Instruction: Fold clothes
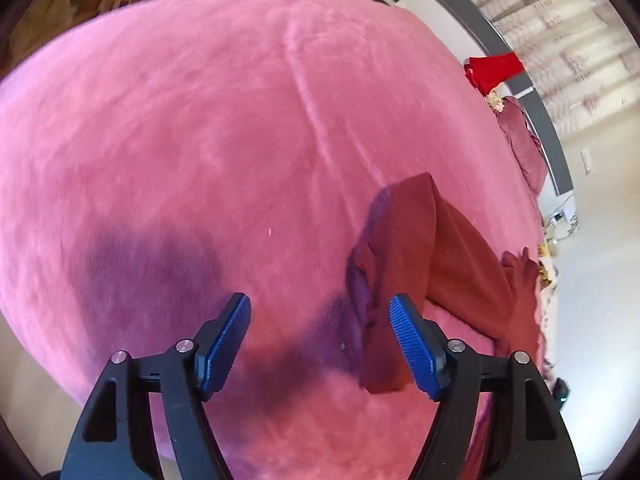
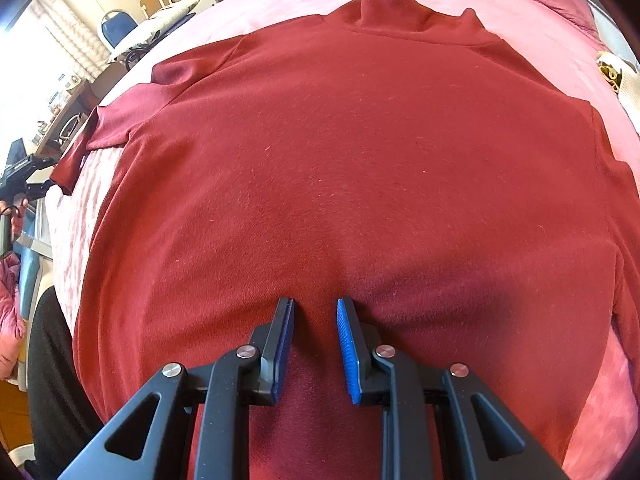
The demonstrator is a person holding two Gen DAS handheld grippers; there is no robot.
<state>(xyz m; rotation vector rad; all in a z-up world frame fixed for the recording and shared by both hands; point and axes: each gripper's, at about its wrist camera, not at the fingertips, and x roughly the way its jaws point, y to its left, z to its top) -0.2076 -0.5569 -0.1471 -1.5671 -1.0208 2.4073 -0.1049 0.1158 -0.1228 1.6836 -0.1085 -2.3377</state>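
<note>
**Red top lies flat on the bed, not folded up small**

A big dark red top (image 2: 340,152) lies spread out on a pink blanket (image 1: 180,140) that covers the bed. Its high neck (image 2: 404,8) points away from the right tool. The body of the top is smooth and wide open. On one side, a sleeve (image 2: 116,120) looks turned in and doubled over near the shoulder, with its end hanging toward the edge of the bed. The other side runs out of view, so I cannot tell how that sleeve lies.

The right tool (image 2: 316,320) sits low over the bottom part of the top. Its two blue pads have a small gap between them, and no cloth is pinched there. The left tool (image 1: 320,320) is out over the bare blanket with its pads far apart, holding nothing. A bit of the red sleeve lies just by its right pad.

How far along is it? The top is laid out neat, and one sleeve may be tucked. The body is not folded in half or in thirds. So the main folds look like they are left to do.

More red and pink cloth (image 1: 520,148) sits at the far end of the bed.
</note>
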